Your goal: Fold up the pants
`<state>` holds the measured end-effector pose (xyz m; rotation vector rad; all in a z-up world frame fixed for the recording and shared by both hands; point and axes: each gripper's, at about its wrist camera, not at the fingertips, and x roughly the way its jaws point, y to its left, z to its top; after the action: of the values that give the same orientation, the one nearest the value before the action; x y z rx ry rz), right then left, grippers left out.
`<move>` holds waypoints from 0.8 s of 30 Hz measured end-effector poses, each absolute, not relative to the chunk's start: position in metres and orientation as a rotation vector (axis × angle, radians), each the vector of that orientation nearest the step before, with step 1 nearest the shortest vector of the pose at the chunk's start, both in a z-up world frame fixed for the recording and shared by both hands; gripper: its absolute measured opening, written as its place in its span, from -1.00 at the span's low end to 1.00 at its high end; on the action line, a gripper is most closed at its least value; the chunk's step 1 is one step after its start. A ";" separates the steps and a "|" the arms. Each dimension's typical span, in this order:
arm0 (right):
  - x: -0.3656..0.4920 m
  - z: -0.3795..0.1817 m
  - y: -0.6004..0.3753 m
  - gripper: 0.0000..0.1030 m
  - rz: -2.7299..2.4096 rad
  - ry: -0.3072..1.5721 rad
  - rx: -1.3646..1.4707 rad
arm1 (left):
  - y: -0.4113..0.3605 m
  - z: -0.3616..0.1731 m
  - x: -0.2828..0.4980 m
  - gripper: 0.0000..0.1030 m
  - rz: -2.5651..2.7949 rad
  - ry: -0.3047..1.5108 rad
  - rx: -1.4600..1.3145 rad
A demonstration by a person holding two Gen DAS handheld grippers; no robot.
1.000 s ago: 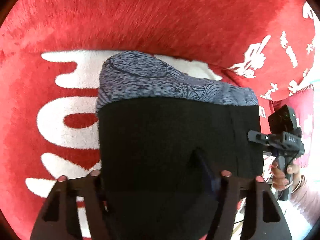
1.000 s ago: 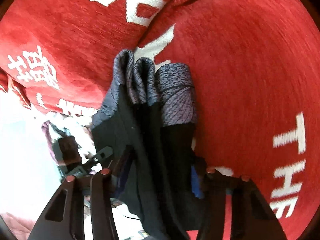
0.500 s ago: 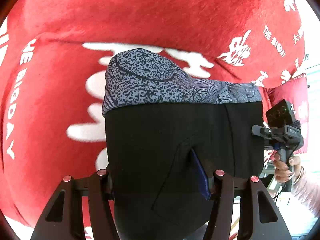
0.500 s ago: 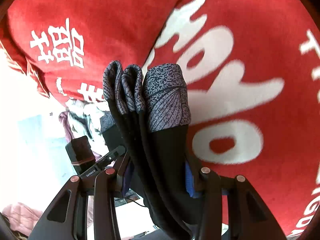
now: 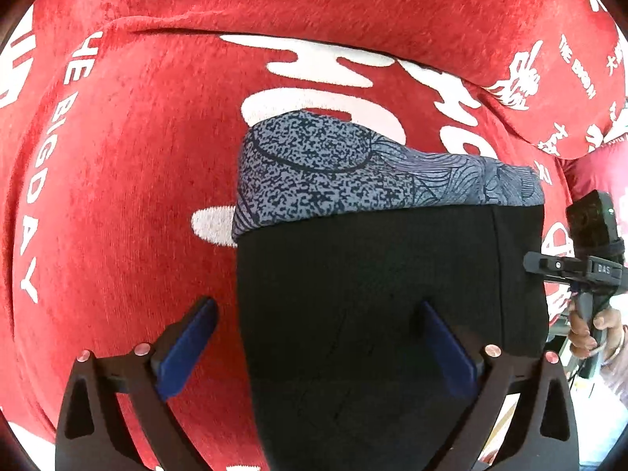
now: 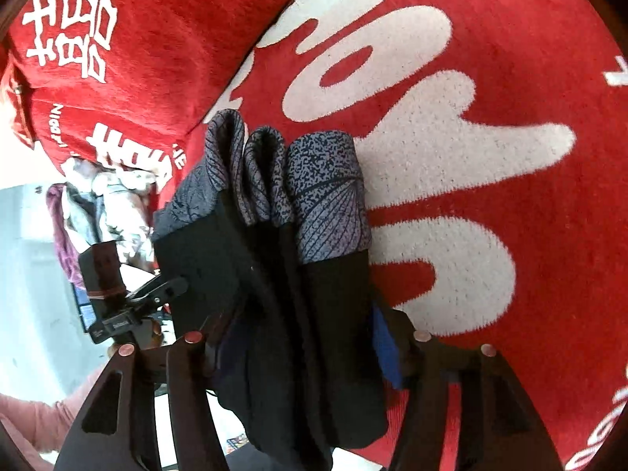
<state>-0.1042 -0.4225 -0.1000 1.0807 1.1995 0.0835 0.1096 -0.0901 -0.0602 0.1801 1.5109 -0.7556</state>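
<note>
The black pants (image 5: 376,294) with a grey-blue patterned band (image 5: 353,168) hang folded over the red sofa. My left gripper (image 5: 314,349) is open, its blue pads (image 5: 184,349) spread apart, the left pad clear of the cloth. My right gripper (image 6: 306,345) is shut on the bunched pants (image 6: 298,274), whose patterned folds (image 6: 325,180) stick up beyond the fingers. The right gripper also shows in the left wrist view (image 5: 588,267) at the pants' right edge. The left gripper shows in the right wrist view (image 6: 117,298).
A red plush sofa cover (image 5: 157,157) with white lettering (image 6: 431,149) fills both views. A heap of clothes (image 6: 102,204) lies beyond the sofa's end. A pale floor (image 6: 31,294) lies to the left.
My left gripper has opened and let go of the pants. The pants now hang from my right gripper alone. Both views have shifted across the sofa lettering.
</note>
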 end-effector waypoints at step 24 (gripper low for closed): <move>-0.151 0.055 -0.366 0.80 -0.302 1.236 0.750 | -0.092 0.074 0.023 0.99 -0.465 1.415 0.372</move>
<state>-0.1513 -0.3657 0.0550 0.7505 1.2359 -0.3023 0.0228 -0.0917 0.0744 0.3720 1.4150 -0.4652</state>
